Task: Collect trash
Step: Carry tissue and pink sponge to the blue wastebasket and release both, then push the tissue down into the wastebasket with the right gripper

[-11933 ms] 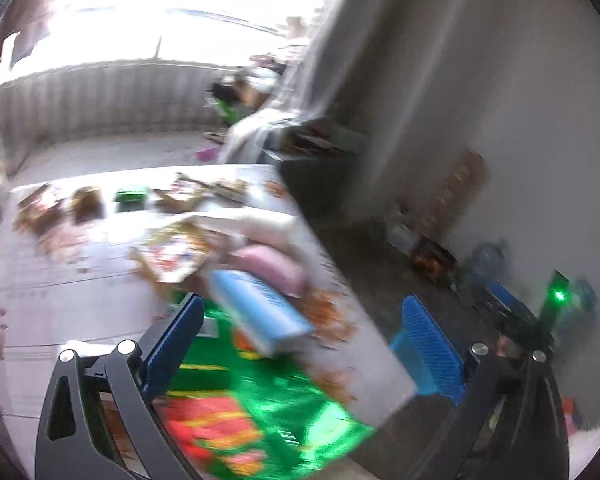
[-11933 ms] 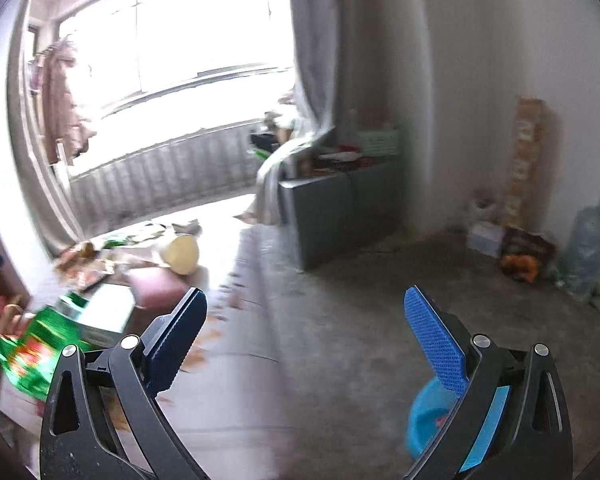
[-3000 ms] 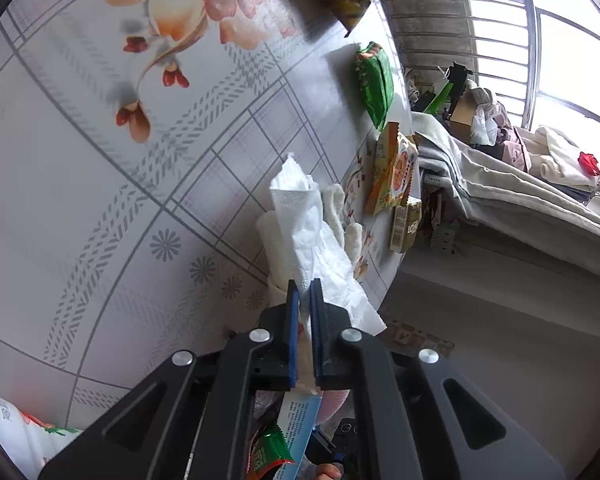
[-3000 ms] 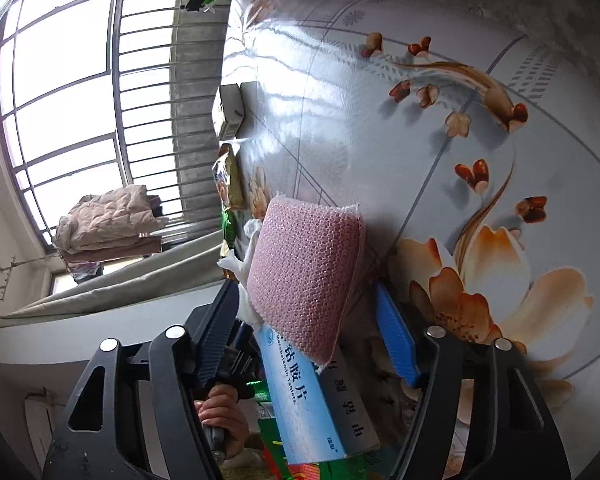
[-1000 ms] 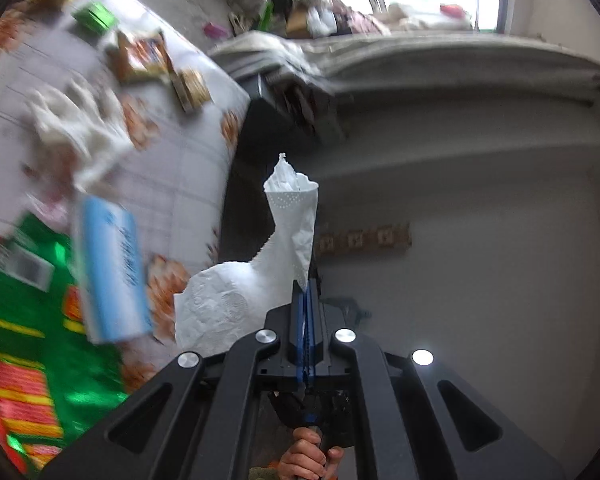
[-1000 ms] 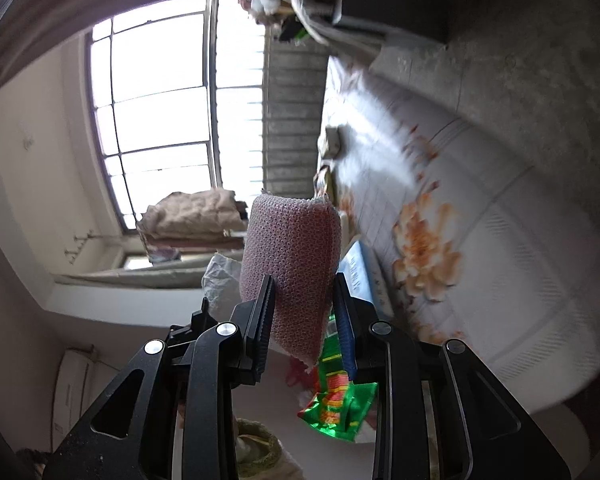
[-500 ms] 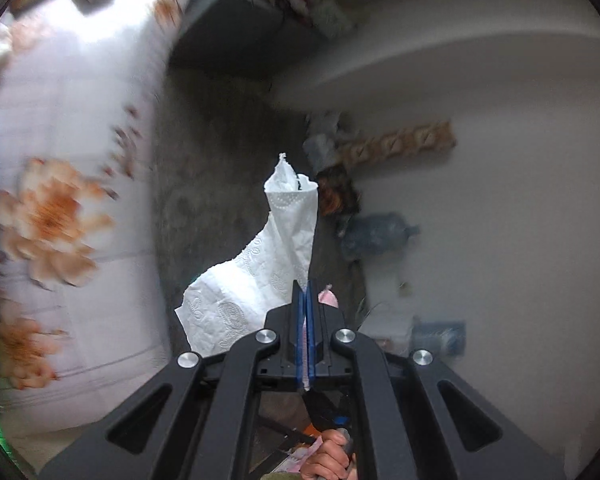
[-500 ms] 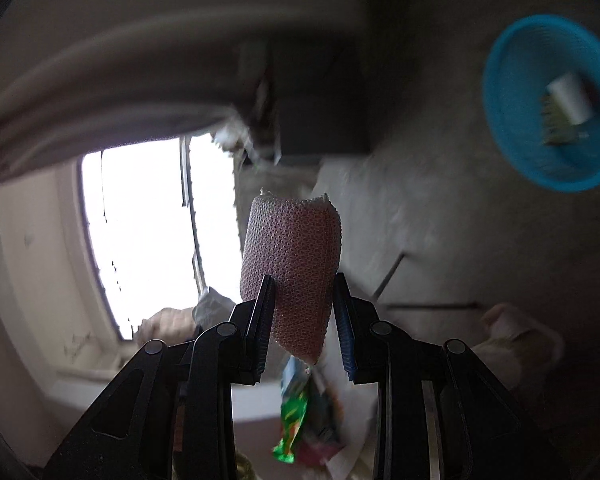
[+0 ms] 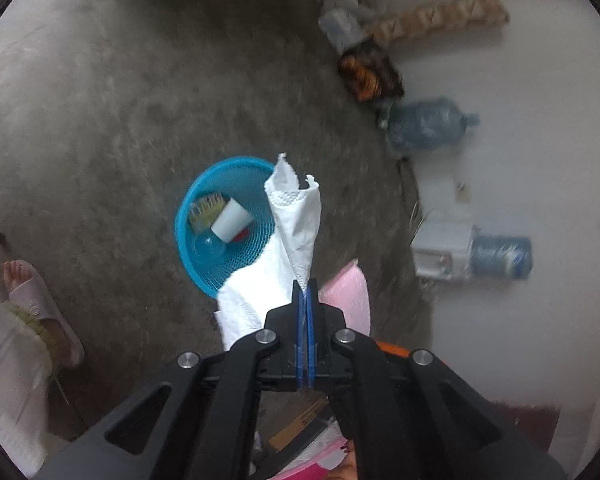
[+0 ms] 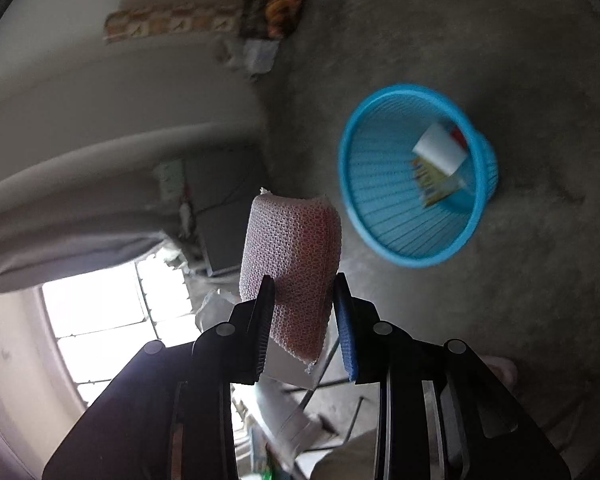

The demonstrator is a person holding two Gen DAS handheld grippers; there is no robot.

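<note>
While the left gripper (image 9: 305, 292) pinches a paper towel (image 9: 288, 240) and the right gripper (image 10: 302, 304) clamps a pink mesh sponge (image 10: 290, 264), the blue basket (image 9: 188, 216) ahead holds a white cup (image 9: 230, 222) and wrapper (image 9: 204, 210).

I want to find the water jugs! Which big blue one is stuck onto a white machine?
The lower jug, lying against the white dispenser by the wall. The other jug, higher in the left wrist view, sits alone near the dark bag.

Embossed paper tissue (image 9: 296, 224), plastic mesh basket (image 9: 224, 256)
</note>
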